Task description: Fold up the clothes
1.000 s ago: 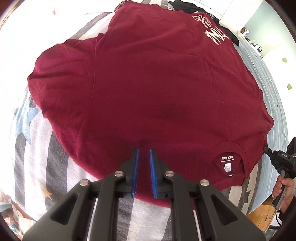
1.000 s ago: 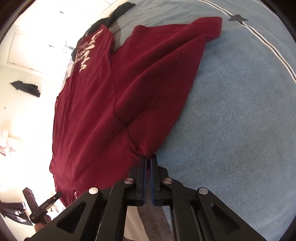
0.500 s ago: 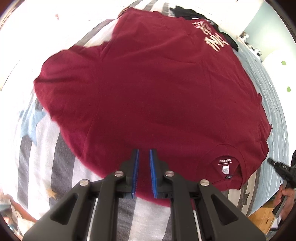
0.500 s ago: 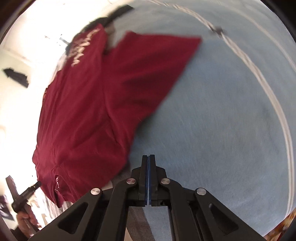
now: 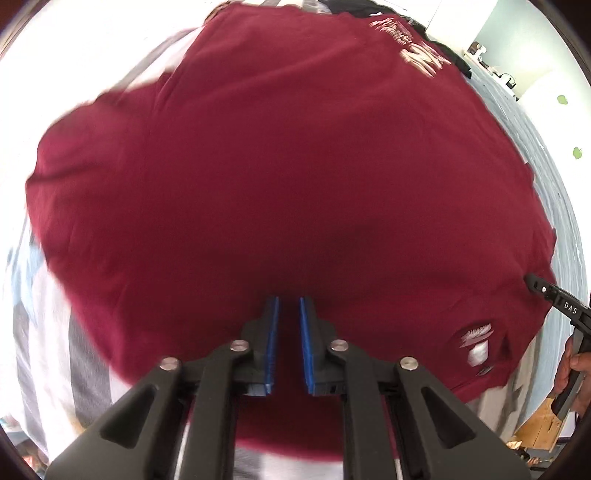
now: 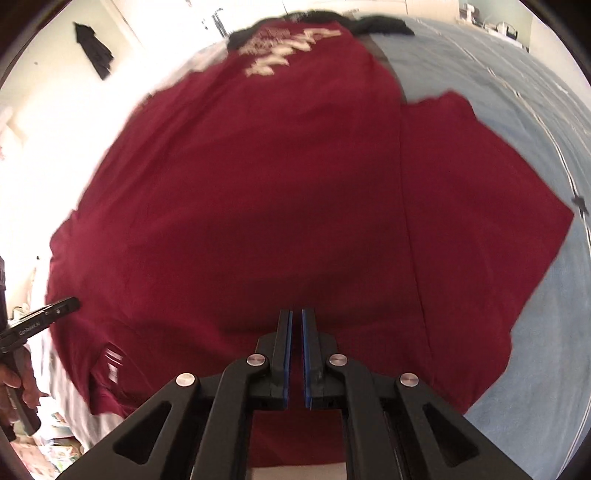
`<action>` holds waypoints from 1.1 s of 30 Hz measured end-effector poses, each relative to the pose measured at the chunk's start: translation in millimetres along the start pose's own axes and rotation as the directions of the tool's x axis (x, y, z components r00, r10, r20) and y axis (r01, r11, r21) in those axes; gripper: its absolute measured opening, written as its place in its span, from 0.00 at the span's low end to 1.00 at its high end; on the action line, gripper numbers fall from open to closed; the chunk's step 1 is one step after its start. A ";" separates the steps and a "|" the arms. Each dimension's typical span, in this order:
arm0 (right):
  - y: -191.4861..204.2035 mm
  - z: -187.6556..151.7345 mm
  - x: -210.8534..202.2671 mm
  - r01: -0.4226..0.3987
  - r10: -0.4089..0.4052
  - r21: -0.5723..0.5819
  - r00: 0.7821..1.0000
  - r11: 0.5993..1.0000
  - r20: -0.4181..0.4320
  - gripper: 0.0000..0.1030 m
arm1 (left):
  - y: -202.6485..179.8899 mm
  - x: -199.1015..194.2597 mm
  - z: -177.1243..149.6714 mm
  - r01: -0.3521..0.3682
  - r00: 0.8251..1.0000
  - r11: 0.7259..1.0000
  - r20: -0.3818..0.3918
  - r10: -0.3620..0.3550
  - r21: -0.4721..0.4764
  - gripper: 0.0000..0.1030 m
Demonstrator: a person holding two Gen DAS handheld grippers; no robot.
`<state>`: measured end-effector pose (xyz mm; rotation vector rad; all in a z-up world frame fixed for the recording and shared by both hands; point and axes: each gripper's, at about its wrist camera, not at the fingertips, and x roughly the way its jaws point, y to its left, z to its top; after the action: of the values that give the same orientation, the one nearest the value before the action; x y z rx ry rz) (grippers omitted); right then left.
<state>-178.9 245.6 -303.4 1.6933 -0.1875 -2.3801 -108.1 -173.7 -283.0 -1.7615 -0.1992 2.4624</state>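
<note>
A dark red T-shirt (image 5: 288, 177) is laid out flat on a bed, seen from two gripper-mounted fisheye cams. The shirt covers most of both views. Pale printed lettering (image 6: 284, 48) is at the shirt's far end, twd the far edge of the bed; the neck label (image 5: 478, 350) is at the near end, close to the near edge. One sleeve (image 6: 480, 221) is spread out to the right over a light blue bedcover (image 6: 535, 350). On the other side, the shirt lies on grey-and-white striped bedding (image 5: 55, 350). A dark garment (image 6: 384, 24) is seen beyond the lettering, at the far edge.

The left gripper (image 5: 288, 306) is held above the near part of the shirt, pointed steeply down. Its blue-padded fingers (image 5: 273, 332) are nearly closed, w/ a narrow gap & nothing gripped. The right gripper (image 6: 295, 317) is likewise held over the shirt's near part, fingers almost together, no cloth pinched btwn them.

Each gripper's tip and the hand (image 6: 14, 380) holding it are caught at the side edge of the other's view. Both pics are slightly blurred.
</note>
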 end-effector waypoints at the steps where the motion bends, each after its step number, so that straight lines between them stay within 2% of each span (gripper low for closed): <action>1: -3.6 -5.3 0.4 -0.002 0.002 0.015 1.000 1.000 0.001 0.04 | 5.3 -2.5 -4.7 0.006 1.000 1.000 0.005 -0.006 -0.004 0.09; 7: -16.1 -18.7 -13.0 0.058 -0.056 0.048 0.997 0.997 -0.059 0.03 | 16.6 -20.5 -10.1 -0.006 0.999 1.000 -0.054 0.006 -0.004 0.09; 9: -16.4 -14.2 -19.3 0.095 -0.090 0.057 0.993 0.994 -0.079 0.04 | 15.3 -33.1 -2.1 0.004 1.000 1.000 -0.028 -0.004 0.012 0.09; 11: -16.5 -3.3 -31.1 0.104 -0.101 0.074 0.994 0.992 -0.043 0.04 | 12.7 -44.4 10.2 0.007 1.000 0.999 0.020 -0.008 0.046 0.10; 15: -20.1 30.5 -40.2 0.118 -0.124 0.103 0.991 0.988 0.048 0.22 | 10.7 -42.9 39.3 -0.003 0.997 0.996 0.081 -0.004 0.093 0.15; 19: -27.9 68.2 -25.1 0.113 -0.127 0.123 0.985 0.986 0.115 0.22 | 14.7 -27.2 61.3 -0.038 0.994 0.993 0.107 0.026 0.108 0.15; 21: -27.1 80.0 -13.9 0.110 -0.127 0.126 0.983 0.986 0.132 0.22 | 25.1 -17.1 65.1 -0.065 0.993 0.993 0.101 0.055 0.094 0.15; 23: -28.7 90.3 5.8 0.119 -0.135 0.129 0.983 0.984 0.125 0.22 | 31.7 -3.9 63.8 -0.110 0.992 0.992 0.062 0.106 0.063 0.15; 24: -35.0 91.4 8.2 0.127 -0.142 0.131 0.983 0.983 0.115 0.22 | 39.7 1.8 62.8 -0.111 0.993 0.993 0.039 0.110 0.033 0.15; 25: -41.6 90.2 8.3 0.135 -0.150 0.134 0.983 0.982 0.105 0.22 | 46.6 2.1 61.8 -0.083 0.996 0.997 0.039 0.083 -0.002 0.15; 26: -48.3 89.0 8.3 0.143 -0.157 0.137 0.983 0.980 0.095 0.22 | 48.9 0.2 61.8 -0.080 0.996 0.997 0.040 0.081 -0.018 0.15; 29: -71.9 87.6 2.0 0.171 -0.183 0.118 0.978 0.978 0.100 0.22 | 41.2 -11.0 61.8 -0.157 0.987 0.987 0.041 0.158 -0.018 0.16; 33: -118.5 83.7 -9.7 0.244 -0.261 0.167 0.961 0.955 0.088 0.22 | 38.0 -27.6 57.2 -0.171 0.983 0.983 0.050 0.175 -0.073 0.16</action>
<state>-266.7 361.2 -293.7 1.7485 -0.1870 -2.7133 -153.8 -218.1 -245.3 -1.8095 -0.1422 2.6580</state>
